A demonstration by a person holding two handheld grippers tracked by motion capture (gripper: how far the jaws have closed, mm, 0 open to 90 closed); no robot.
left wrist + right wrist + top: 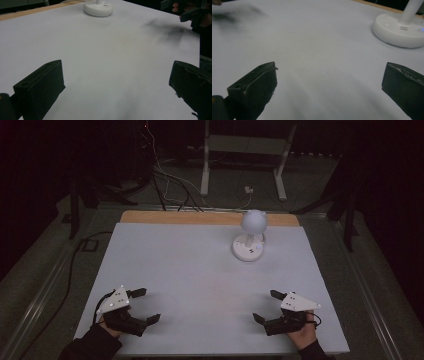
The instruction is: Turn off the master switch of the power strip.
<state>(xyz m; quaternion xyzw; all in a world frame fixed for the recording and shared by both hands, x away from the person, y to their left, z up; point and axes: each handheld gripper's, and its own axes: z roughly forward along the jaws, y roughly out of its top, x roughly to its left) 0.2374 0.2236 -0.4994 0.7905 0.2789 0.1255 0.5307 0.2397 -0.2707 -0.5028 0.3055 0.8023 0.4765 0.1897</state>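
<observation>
The white desk lamp (249,239) stands toward the far right of the white table top (200,280), near its far edge, where a strip of bare wood (165,217) shows. Its long axis runs upright: a short stem rises from the round base (247,251) to a ball-shaped head (254,221); which way the head faces is hard to tell in the dim light. A small blue light glows on the base in the right gripper view.

The left gripper (148,306) rests at the near left corner and the right gripper (266,306) at the near right, each with jaws spread wide and nothing between them. Both point inward across the table. The wide stretch of board between grippers and lamp lies bare.
</observation>
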